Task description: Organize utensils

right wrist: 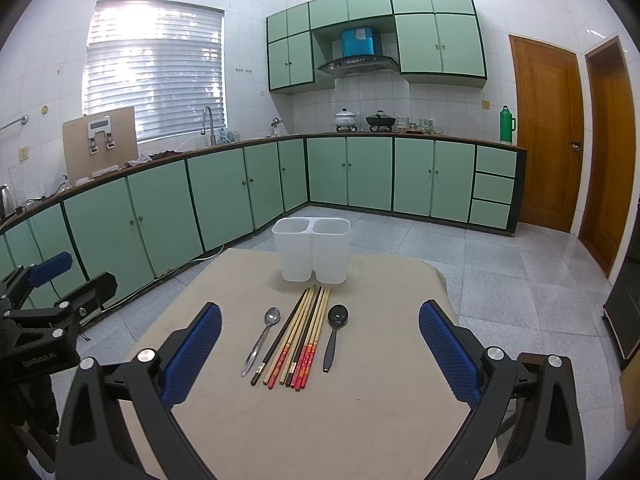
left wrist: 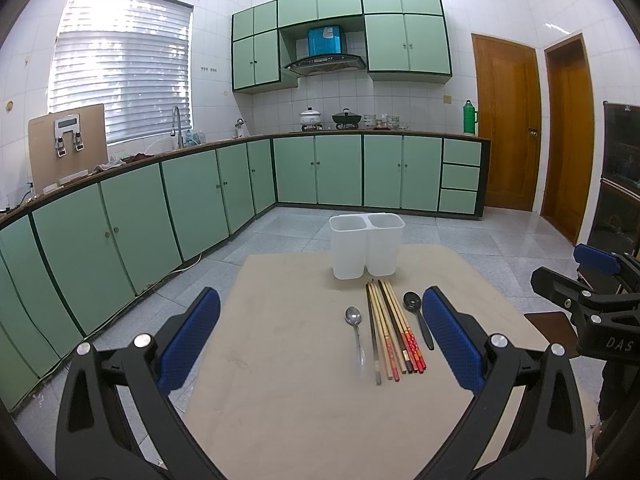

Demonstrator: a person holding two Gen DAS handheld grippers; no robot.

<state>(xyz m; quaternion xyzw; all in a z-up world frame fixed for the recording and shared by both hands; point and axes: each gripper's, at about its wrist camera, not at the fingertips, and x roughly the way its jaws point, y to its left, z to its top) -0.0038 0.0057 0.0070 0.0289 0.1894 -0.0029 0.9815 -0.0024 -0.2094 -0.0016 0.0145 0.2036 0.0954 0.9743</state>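
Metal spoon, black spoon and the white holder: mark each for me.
metal spoon (right wrist: 273, 315), right wrist view, on its bowl.
black spoon (right wrist: 338, 315), right wrist view, on its bowl.
white holder (left wrist: 346, 254), left wrist view, left compartment's front wall.

Both grippers, left gripper (left wrist: 320, 340) and right gripper (right wrist: 320, 344), share black angular frames, silver round screws and blue textured pads (right wrist: 192, 354) lining the jaws.

A home kitchen: mint-green cabinets (left wrist: 340, 170) run along an L-shaped worktop (left wrist: 380, 133) under white wall tiles, with a range hood (left wrist: 325, 62), pots on a stove (left wrist: 346, 118), a sink faucet (left wrist: 176, 124), a blinded window (left wrist: 120, 68) and wooden doors (left wrist: 506, 120).
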